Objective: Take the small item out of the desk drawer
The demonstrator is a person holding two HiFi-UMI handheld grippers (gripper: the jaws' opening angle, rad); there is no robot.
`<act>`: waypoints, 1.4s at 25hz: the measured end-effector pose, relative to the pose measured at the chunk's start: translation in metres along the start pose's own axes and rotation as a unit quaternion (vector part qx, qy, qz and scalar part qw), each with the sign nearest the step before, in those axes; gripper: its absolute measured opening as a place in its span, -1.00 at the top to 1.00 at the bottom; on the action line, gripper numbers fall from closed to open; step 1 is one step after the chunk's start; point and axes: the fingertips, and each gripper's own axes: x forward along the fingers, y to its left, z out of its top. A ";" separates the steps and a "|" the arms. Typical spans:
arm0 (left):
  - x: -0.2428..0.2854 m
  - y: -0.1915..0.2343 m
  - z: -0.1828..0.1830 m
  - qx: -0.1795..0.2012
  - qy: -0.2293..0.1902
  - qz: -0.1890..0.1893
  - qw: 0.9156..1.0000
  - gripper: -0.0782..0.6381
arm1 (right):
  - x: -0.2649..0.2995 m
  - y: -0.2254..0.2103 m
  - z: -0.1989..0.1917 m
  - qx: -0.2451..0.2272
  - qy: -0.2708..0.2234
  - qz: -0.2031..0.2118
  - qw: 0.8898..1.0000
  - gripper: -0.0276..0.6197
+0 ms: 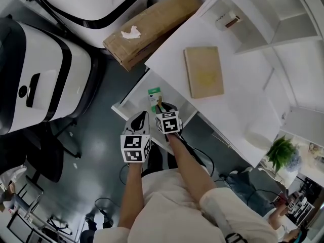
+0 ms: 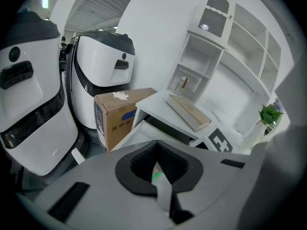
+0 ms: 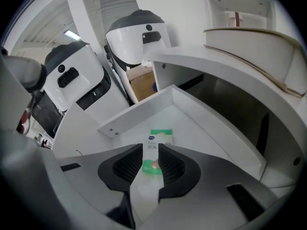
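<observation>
The white desk drawer (image 1: 132,96) stands pulled out below the desk top. On its floor lies a small green and white packet (image 1: 154,97), flat and label up. My right gripper (image 1: 162,107) hovers just over the packet's near end. In the right gripper view the gripper (image 3: 151,153) is open by a narrow gap, and the packet (image 3: 160,135) shows through that gap on the drawer floor (image 3: 201,128), untouched by the pads. My left gripper (image 1: 142,117) hangs beside the right one at the drawer's front edge; its tips (image 2: 156,145) meet with nothing held.
A tan book (image 1: 204,71) lies on the white desk (image 1: 238,110). A cardboard box (image 1: 152,27) stands on the floor behind the drawer, with large white and black machines (image 1: 45,80) to the left. White shelves (image 1: 263,19) sit at the desk's back; a potted plant (image 1: 281,153) is at right.
</observation>
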 end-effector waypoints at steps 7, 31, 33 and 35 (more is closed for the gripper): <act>-0.004 0.002 -0.002 0.007 0.006 0.002 1.000 0.73 | 0.024 -0.012 -0.008 0.023 0.017 -0.026 0.999 0.23; 0.009 0.021 -0.011 -0.013 0.010 0.015 1.000 0.73 | 0.094 -0.028 -0.026 0.020 0.111 -0.071 0.991 -0.27; 0.008 0.023 -0.014 -0.012 0.012 0.017 1.000 0.73 | 0.094 -0.031 -0.026 0.020 0.108 -0.079 0.991 -0.21; 0.005 0.028 -0.016 -0.014 0.012 0.021 1.000 0.73 | 0.095 -0.031 -0.026 0.023 0.108 -0.080 0.991 -0.20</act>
